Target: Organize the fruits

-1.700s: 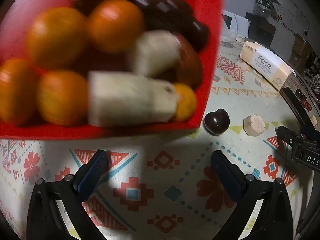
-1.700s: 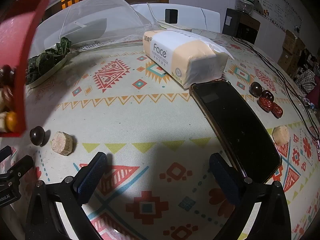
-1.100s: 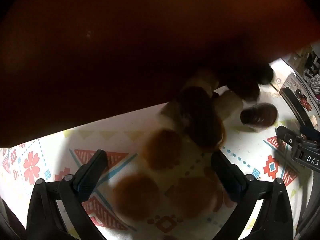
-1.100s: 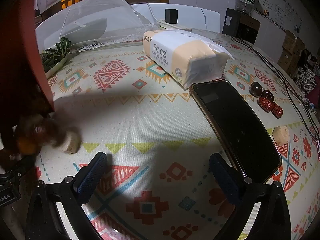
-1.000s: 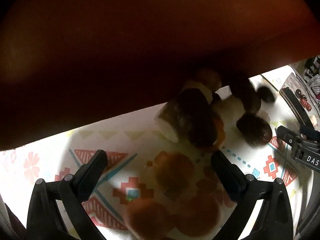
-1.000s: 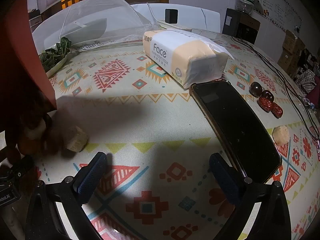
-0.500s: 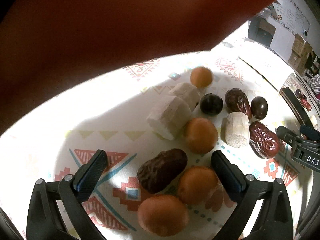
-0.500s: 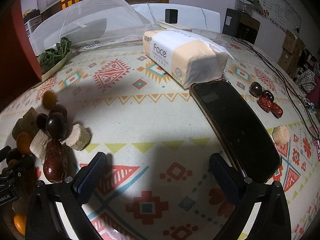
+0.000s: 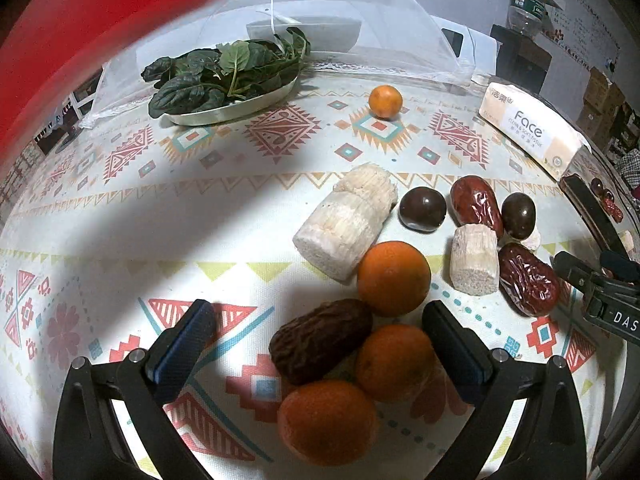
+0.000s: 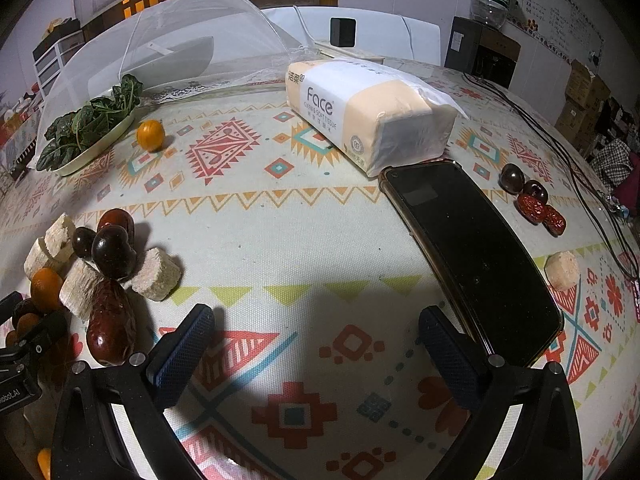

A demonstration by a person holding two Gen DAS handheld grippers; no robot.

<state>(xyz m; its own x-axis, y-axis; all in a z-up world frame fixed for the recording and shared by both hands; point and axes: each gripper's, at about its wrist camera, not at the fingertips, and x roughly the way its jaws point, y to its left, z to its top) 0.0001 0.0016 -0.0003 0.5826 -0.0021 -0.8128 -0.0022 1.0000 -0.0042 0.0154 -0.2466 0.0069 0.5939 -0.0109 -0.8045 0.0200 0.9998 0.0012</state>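
Dumped from the blurred red tray (image 9: 60, 20), orange mandarins (image 9: 394, 278), wrinkled red-brown dates (image 9: 320, 340) and pale sugarcane chunks (image 9: 346, 226) now lie scattered on the patterned tablecloth (image 9: 180, 220); left gripper (image 9: 320, 344) and right gripper (image 10: 316, 348) both gape wide, empty.

Both fisheye views are sharp, with strong barrel distortion and dark vignetted corners. Overhead light brightens the surface (image 9: 248, 184); broad soft shadows cross its near part. A red blur (image 9: 60, 20) fills the left view's upper-left corner.

The red tray (image 9: 60, 20) has tipped its fruit onto the tablecloth (image 9: 200, 208); one orange (image 9: 385, 101) rolled away.
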